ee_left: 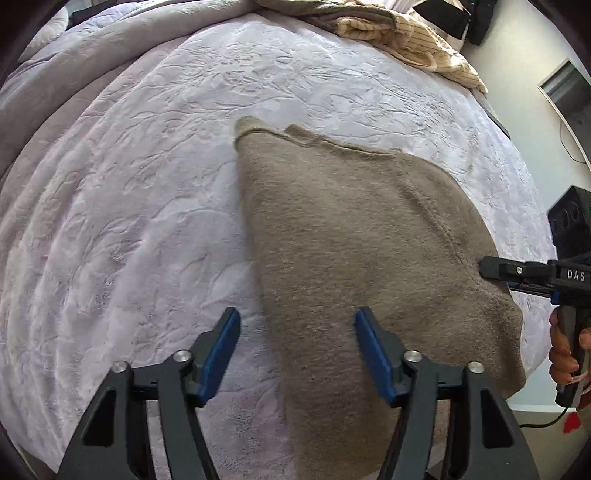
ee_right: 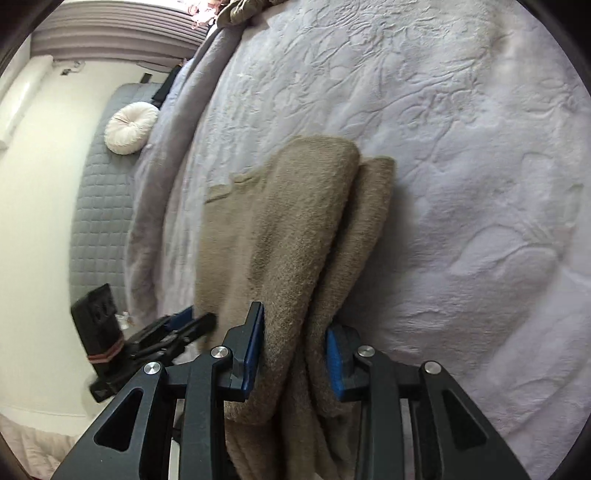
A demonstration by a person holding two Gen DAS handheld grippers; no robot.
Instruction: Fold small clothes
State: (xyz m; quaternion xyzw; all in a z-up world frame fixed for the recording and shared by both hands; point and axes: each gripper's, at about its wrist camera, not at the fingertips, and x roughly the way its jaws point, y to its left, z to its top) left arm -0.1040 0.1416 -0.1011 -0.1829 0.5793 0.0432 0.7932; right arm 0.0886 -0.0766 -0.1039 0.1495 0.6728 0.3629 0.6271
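Folded taupe fleece garment (ee_left: 351, 240) lay on an embossed lilac bedspread (ee_left: 129, 221); striped cream clothing (ee_left: 413, 33) was heaped beyond. Left gripper (ee_left: 297, 354) stood open, empty. Right gripper (ee_right: 293, 350) straddled a garment fold, grip unclear.

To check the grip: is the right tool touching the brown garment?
Touching. The right wrist view shows the brown garment bunched between the pads of the right tool, against them.

Each gripper was a black frame with triangular cut-outs in its two arms, silver round screw heads at the joints, and flat blue pads lining the inner faces of the jaws: the left gripper (ee_left: 297, 354) and the right gripper (ee_right: 293, 354) looked alike. Seen from the left wrist, the right tool bore white letters "DAS" behind its jaws, above a dark handle in the person's hand (ee_left: 565, 354), with a black cable trailing below
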